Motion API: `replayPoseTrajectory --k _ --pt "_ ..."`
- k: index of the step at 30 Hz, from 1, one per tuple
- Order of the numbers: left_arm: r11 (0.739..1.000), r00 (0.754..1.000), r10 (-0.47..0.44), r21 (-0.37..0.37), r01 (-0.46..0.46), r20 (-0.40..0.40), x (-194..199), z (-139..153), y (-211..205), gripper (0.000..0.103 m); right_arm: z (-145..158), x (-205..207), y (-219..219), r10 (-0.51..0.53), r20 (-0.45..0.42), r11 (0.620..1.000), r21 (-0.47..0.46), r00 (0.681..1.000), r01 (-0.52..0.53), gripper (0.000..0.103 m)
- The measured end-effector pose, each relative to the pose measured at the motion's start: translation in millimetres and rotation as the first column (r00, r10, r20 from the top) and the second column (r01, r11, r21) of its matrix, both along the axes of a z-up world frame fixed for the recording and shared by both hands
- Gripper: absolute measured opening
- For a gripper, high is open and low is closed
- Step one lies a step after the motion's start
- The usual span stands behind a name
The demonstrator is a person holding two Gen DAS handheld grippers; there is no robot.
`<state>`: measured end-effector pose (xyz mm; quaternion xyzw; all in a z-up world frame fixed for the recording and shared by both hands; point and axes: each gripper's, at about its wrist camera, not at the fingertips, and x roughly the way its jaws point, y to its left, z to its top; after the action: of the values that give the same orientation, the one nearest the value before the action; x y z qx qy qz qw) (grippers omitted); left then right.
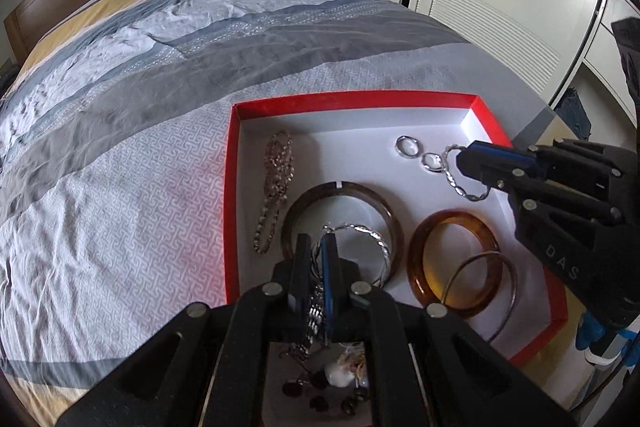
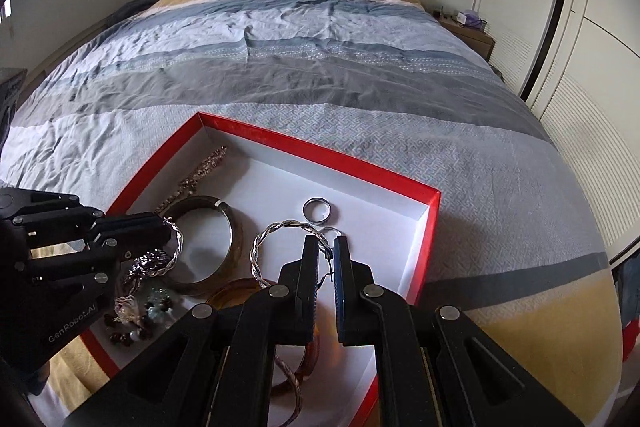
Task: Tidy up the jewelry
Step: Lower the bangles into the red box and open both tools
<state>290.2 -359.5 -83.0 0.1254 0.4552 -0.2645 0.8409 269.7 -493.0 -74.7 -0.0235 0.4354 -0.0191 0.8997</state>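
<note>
Left bracelet: a twisted silver bracelet (image 2: 170, 255) hangs from the left tongs (image 1: 316, 247), low over the near-left part of the box, above the dark bangle (image 1: 342, 223).
Right bracelet: a second twisted silver bracelet (image 1: 460, 173) is pinched at its rim by the right tongs (image 2: 326, 247), above the box floor just beside the two rings (image 1: 418, 153).
Left tongs: clenched on the left bracelet; the silver band shows squeezed between the pads.
Right tongs: clenched on the right bracelet; the jaws stand nearly together with the wire band caught between them.
Box: a red box (image 1: 230, 187) with a white floor lies on the bed (image 1: 160, 87). In it are a beaded chain (image 1: 276, 183) along the left wall, an amber bangle (image 1: 454, 263) with a thin wire bangle (image 1: 494, 291) leaning across it, and a heap of small pieces (image 2: 132, 315) in the near corner.
Step in hand: by my reading, both bracelets are being carried down into the box to be laid out with the other bangles.
Next move: likely each one needs lowering onto bare white floor, clear of the rings and bangles, then letting go; the free loops could snag on neighbours.
</note>
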Motion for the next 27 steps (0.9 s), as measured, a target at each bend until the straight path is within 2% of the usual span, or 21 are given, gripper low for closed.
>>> replayPoseTrajectory --k 6,18,21,23,25,27 --pt "1.000 1.000 -0.014 0.011 0.014 -0.003 8 -12 -4 0.005 -16 13 1 0.026 -0.036 0.998 -0.055 0.999 -0.028 0.007" --pt "1.000 1.000 -0.001 0.000 0.001 -0.007 11 -16 -1 0.006 -26 15 1 0.021 -0.079 0.997 -0.072 0.997 -0.027 0.008" --pt "1.000 1.000 -0.004 -0.013 0.003 -0.019 9 -15 0 0.010 -25 14 0 0.013 -0.084 0.997 -0.069 0.996 -0.018 0.015" --pt "1.000 1.000 -0.002 -0.019 0.002 -0.025 8 -13 1 0.014 -22 11 0 0.005 -0.082 0.998 -0.061 0.997 -0.010 0.025" --pt "1.000 1.000 0.002 -0.029 -0.002 -0.027 5 -10 3 0.022 -18 8 0 -0.001 -0.075 0.998 -0.060 0.997 -0.003 0.025" --pt "0.999 1.000 0.004 -0.039 -0.005 -0.025 1 -4 5 0.024 -10 4 0 -0.007 -0.063 0.998 -0.055 0.998 0.004 0.027"
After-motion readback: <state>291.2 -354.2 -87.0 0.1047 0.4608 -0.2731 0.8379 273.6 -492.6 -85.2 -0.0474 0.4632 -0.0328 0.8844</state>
